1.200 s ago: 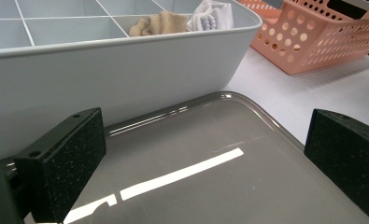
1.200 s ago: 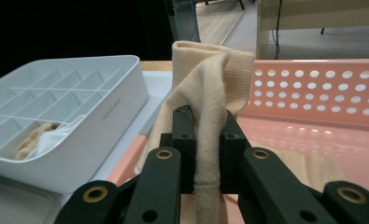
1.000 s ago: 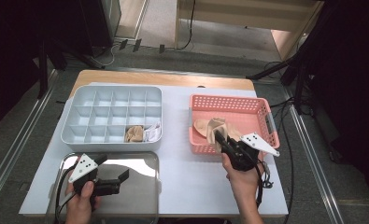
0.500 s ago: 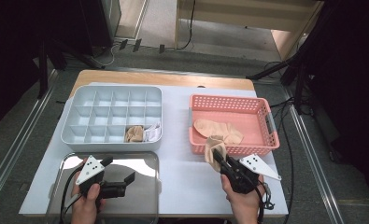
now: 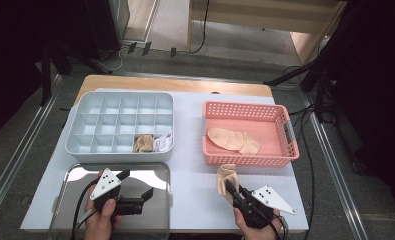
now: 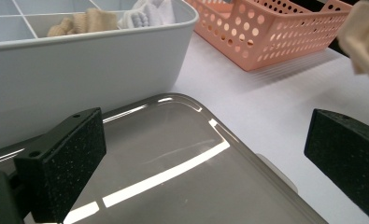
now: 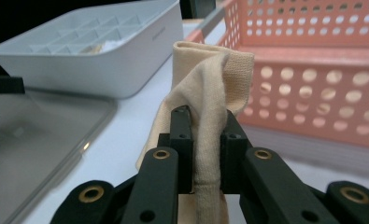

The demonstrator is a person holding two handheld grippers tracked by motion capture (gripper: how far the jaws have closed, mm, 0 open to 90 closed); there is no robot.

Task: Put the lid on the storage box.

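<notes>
My right gripper (image 5: pixel 231 189) is shut on a beige sock (image 5: pixel 227 175) just in front of the pink basket (image 5: pixel 245 160), low over the white table. In the right gripper view the sock (image 7: pixel 210 74) is folded and pinched between both pads, its cuff standing above them. A second beige sock (image 5: pixel 232 139) lies flat in the basket. My left gripper (image 5: pixel 136 184) hovers open over the metal tray (image 5: pixel 75 172) with nothing between its jaws; the left gripper view has the wide-apart gripper (image 6: pixel 203 163) over the tray (image 6: pixel 173 154).
A grey divided organizer (image 5: pixel 115 155) stands behind the tray, with a rolled beige sock (image 5: pixel 144 143) and a white sock (image 5: pixel 162 142) in two front compartments. The table's front edge runs close under both hands. Cables trail off the right side.
The right gripper has carried the sock from over the basket's front edge toward me and down, to the table in front of the basket. The left gripper has shifted slightly right over the tray.
</notes>
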